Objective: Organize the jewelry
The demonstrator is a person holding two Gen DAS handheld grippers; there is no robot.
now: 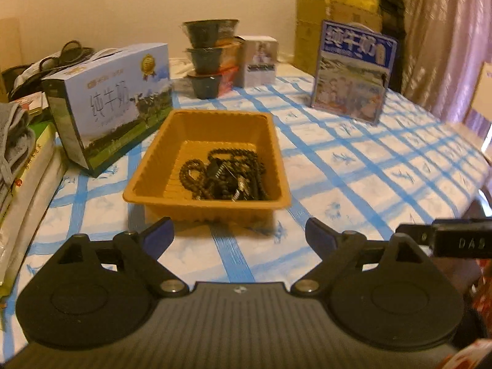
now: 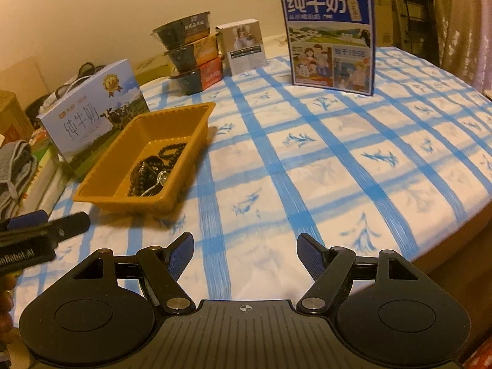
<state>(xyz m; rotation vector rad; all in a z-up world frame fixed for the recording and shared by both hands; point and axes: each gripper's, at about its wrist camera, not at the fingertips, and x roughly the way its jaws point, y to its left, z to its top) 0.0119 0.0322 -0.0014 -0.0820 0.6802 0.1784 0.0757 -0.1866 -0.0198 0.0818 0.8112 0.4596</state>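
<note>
two grippers hang above the blue-and-white checked tablecloth [image 2: 307, 160], both with nothing in them. the left gripper [image 1: 240, 233] has its blue-padded jaws spread wide, just short of the shallow tan plastic tray [image 1: 153, 166]; the right gripper [image 2: 245, 255] stands open too, off to the tray's right over bare cloth. the dark beaded strings of jewelry [image 1: 227, 175] lie heaped in the tray's near right corner (something silvery glints among the beads). behind the tray stands a pale milk carton box [image 1: 113, 98], and further back a stack of dark noodle bowls [image 1: 212, 58] and a blue milk box [image 2: 330, 37].
</note>
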